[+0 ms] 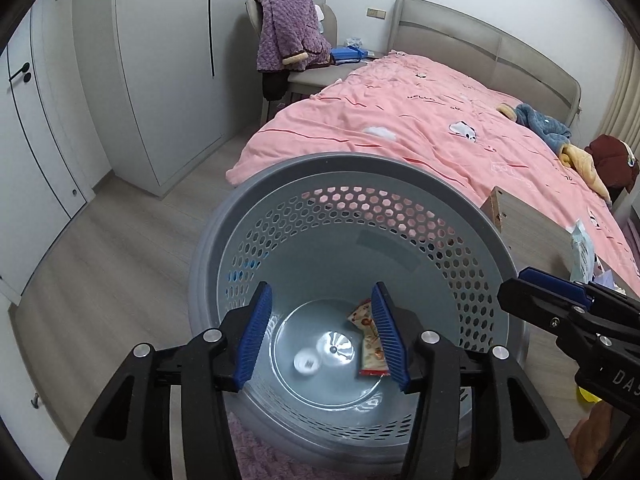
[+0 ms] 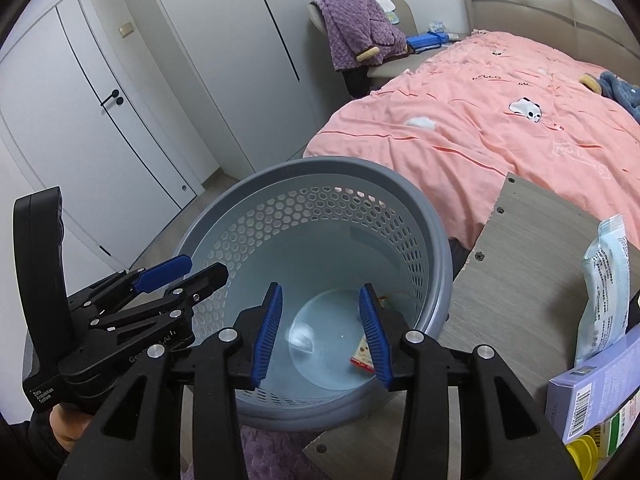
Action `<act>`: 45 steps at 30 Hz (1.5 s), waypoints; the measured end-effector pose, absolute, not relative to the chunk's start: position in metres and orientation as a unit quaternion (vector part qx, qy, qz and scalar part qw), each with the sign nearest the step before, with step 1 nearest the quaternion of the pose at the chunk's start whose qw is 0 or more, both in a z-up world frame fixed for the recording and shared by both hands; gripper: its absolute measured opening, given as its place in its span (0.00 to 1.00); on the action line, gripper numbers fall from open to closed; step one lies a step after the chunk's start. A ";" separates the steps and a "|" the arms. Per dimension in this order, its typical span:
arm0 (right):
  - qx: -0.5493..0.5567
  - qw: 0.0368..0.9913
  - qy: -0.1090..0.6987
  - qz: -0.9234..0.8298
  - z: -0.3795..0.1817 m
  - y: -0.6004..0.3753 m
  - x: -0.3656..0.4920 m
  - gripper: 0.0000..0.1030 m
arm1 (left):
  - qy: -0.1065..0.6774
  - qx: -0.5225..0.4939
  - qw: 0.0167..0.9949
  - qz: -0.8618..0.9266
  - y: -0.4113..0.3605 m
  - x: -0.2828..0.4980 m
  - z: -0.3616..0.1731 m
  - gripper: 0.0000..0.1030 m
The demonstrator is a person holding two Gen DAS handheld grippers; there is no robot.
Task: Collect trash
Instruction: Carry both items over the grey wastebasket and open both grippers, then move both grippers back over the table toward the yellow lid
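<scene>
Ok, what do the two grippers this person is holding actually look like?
Both the left gripper and right gripper are black plastic frames with silver bolt heads and ribbed blue pads. White lettering marks the bodies. A dark sleeve shows at the left hand.

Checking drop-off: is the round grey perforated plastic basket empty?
Not empty. The grey perforated basket holds a red-and-white snack wrapper and a small white round piece on its bottom.

Even soft daylight; fisheye-warped edges

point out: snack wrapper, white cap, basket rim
snack wrapper (image 1: 370, 346): left wrist view, middle of packet.
white cap (image 1: 306, 363): left wrist view, top face.
basket (image 2: 320, 166): right wrist view, far rim.
</scene>
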State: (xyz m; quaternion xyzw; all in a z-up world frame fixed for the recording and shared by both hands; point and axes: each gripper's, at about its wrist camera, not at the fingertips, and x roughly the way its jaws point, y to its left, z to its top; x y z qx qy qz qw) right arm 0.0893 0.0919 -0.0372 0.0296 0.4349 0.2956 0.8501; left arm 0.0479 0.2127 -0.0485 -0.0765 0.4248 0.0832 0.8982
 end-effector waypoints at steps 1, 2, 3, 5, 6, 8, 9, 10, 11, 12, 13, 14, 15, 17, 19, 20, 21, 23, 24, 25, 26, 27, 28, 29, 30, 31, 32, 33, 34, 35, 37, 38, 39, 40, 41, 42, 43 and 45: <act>0.030 0.850 0.435 0.295 -0.037 0.092 0.089 0.40 | 0.425 -0.076 0.898 0.083 0.212 0.048 -0.049 0.49; 0.030 0.851 0.435 0.295 -0.037 0.091 0.089 0.40 | 0.425 -0.076 0.898 0.083 0.212 0.047 -0.049 0.49; 0.029 0.851 0.434 0.294 -0.037 0.091 0.089 0.40 | 0.426 -0.075 0.898 0.083 0.211 0.047 -0.049 0.49; 0.030 0.851 0.434 0.293 -0.037 0.090 0.090 0.40 | 0.426 -0.075 0.898 0.083 0.212 0.046 -0.049 0.49; 0.030 0.852 0.433 0.293 -0.037 0.090 0.089 0.40 | 0.426 -0.075 0.898 0.083 0.212 0.046 -0.049 0.50; 0.030 0.853 0.432 0.293 -0.037 0.089 0.089 0.40 | 0.425 -0.075 0.898 0.084 0.212 0.046 -0.050 0.50; 0.030 0.853 0.431 0.293 -0.036 0.089 0.089 0.41 | 0.425 -0.074 0.898 0.085 0.211 0.045 -0.050 0.50; 0.030 0.853 0.431 0.293 -0.036 0.089 0.089 0.42 | 0.425 -0.074 0.898 0.086 0.211 0.045 -0.050 0.51; 0.030 0.853 0.431 0.292 -0.036 0.089 0.089 0.42 | 0.424 -0.074 0.899 0.086 0.211 0.044 -0.049 0.51; 0.030 0.853 0.431 0.292 -0.036 0.089 0.089 0.42 | 0.423 -0.074 0.899 0.087 0.211 0.043 -0.048 0.52; 0.030 0.853 0.431 0.293 -0.036 0.089 0.089 0.43 | 0.422 -0.073 0.899 0.088 0.211 0.042 -0.048 0.53; 0.030 0.853 0.431 0.293 -0.036 0.089 0.089 0.43 | 0.422 -0.072 0.900 0.089 0.211 0.041 -0.047 0.54; 0.030 0.853 0.431 0.293 -0.036 0.089 0.089 0.43 | 0.420 -0.072 0.900 0.091 0.210 0.040 -0.046 0.55; 0.030 0.854 0.430 0.293 -0.035 0.089 0.088 0.43 | 0.419 -0.072 0.900 0.093 0.211 0.039 -0.045 0.55; 0.030 0.855 0.427 0.293 -0.034 0.088 0.088 0.46 | 0.417 -0.071 0.901 0.096 0.211 0.038 -0.043 0.56; 0.030 0.856 0.425 0.293 -0.033 0.087 0.087 0.47 | 0.417 -0.070 0.901 0.097 0.212 0.039 -0.042 0.56; 0.030 0.857 0.423 0.292 -0.032 0.087 0.086 0.49 | 0.416 -0.069 0.902 0.098 0.211 0.038 -0.041 0.56; 0.031 0.859 0.419 0.292 -0.030 0.085 0.083 0.52 | 0.414 -0.068 0.902 0.099 0.211 0.035 -0.039 0.57; 0.031 0.861 0.416 0.291 -0.030 0.084 0.082 0.53 | 0.414 -0.068 0.902 0.099 0.210 0.034 -0.038 0.59; 0.031 0.862 0.414 0.290 -0.028 0.083 0.082 0.53 | 0.413 -0.068 0.903 0.100 0.209 0.034 -0.038 0.60; 0.031 0.863 0.413 0.289 -0.028 0.082 0.080 0.53 | 0.412 -0.067 0.903 0.100 0.208 0.033 -0.037 0.60; 0.031 0.864 0.412 0.289 -0.027 0.081 0.079 0.54 | 0.411 -0.067 0.904 0.101 0.208 0.031 -0.036 0.62; 0.032 0.865 0.410 0.287 -0.026 0.079 0.078 0.55 | 0.410 -0.066 0.904 0.101 0.207 0.030 -0.036 0.62; 0.033 0.866 0.409 0.286 -0.026 0.077 0.077 0.56 | 0.409 -0.065 0.905 0.102 0.206 0.029 -0.035 0.62; 0.034 0.867 0.408 0.285 -0.025 0.076 0.076 0.57 | 0.408 -0.063 0.905 0.103 0.205 0.028 -0.034 0.62; 0.035 0.868 0.407 0.284 -0.025 0.075 0.075 0.59 | 0.408 -0.062 0.905 0.103 0.204 0.027 -0.034 0.63; 0.036 0.869 0.406 0.282 -0.024 0.073 0.073 0.60 | 0.408 -0.061 0.905 0.102 0.203 0.026 -0.033 0.63; 0.037 0.869 0.405 0.281 -0.024 0.071 0.072 0.62 | 0.407 -0.061 0.906 0.102 0.202 0.025 -0.032 0.64; 0.039 0.870 0.405 0.279 -0.024 0.069 0.071 0.62 | 0.407 -0.061 0.906 0.102 0.201 0.024 -0.032 0.65; 0.039 0.871 0.404 0.277 -0.024 0.067 0.068 0.62 | 0.406 -0.060 0.906 0.101 0.200 0.023 -0.031 0.66; 0.041 0.873 0.403 0.273 -0.023 0.063 0.066 0.65 | 0.403 -0.059 0.908 0.099 0.198 0.020 -0.029 0.67; 0.042 0.874 0.402 0.272 -0.023 0.061 0.064 0.65 | 0.402 -0.059 0.908 0.098 0.196 0.019 -0.028 0.67; 0.043 0.875 0.400 0.269 -0.023 0.058 0.063 0.67 | 0.400 -0.060 0.909 0.096 0.194 0.017 -0.027 0.68; 0.044 0.877 0.398 0.267 -0.022 0.056 0.060 0.68 | 0.398 -0.059 0.911 0.094 0.191 0.015 -0.026 0.69; 0.045 0.878 0.396 0.263 -0.021 0.053 0.058 0.69 | 0.396 -0.057 0.912 0.091 0.188 0.014 -0.025 0.70; 0.046 0.880 0.394 0.260 -0.020 0.050 0.056 0.71 | 0.396 -0.056 0.912 0.089 0.186 0.012 -0.024 0.70; 0.048 0.882 0.393 0.255 -0.019 0.045 0.053 0.72 | 0.395 -0.054 0.913 0.084 0.182 0.011 -0.022 0.70; 0.051 0.886 0.389 0.248 -0.018 0.037 0.050 0.75 | 0.394 -0.052 0.914 0.076 0.176 0.009 -0.020 0.70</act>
